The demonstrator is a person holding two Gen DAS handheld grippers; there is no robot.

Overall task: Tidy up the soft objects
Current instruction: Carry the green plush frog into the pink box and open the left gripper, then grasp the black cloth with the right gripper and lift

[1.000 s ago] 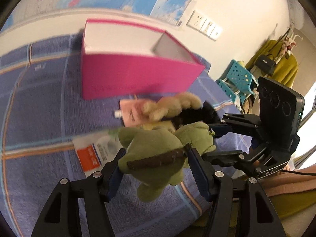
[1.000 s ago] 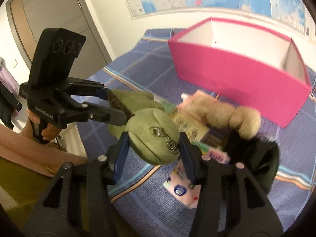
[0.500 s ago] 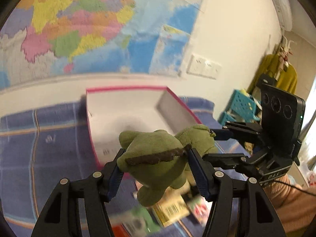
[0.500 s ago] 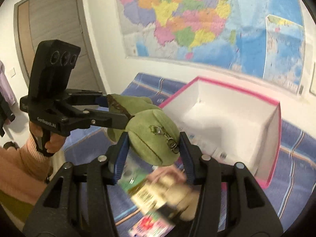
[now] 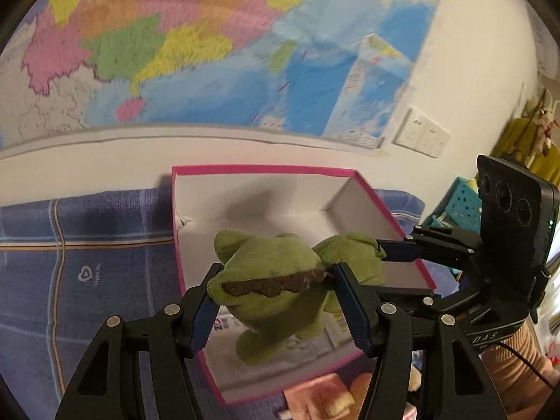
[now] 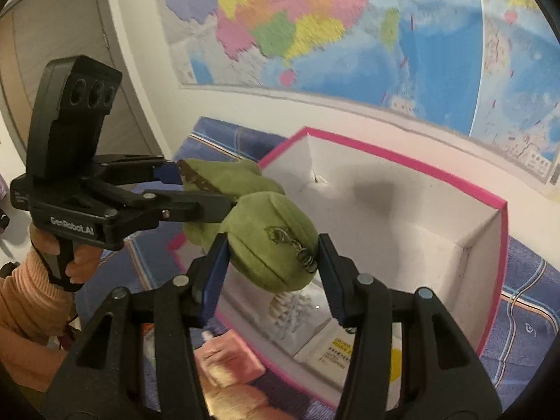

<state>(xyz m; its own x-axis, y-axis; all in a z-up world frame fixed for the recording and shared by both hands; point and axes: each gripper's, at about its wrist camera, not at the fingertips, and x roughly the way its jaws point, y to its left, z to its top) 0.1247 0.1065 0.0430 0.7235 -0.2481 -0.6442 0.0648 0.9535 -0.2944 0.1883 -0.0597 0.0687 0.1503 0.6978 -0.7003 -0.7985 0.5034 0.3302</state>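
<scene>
Both jaws pinching green plush frog (image 5: 269, 273) above pink box (image 5: 266, 169), wall map (image 5: 210, 45) behind.

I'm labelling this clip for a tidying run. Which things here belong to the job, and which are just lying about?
Part of the job:
- green plush toy, held over the box by both
- pink box, open, white inside
- left tool
- right tool
- tan plush on the bed, in front of the box

Just lying about:
- wall map
- blue bedspread
- wall sockets
- teal basket
</scene>
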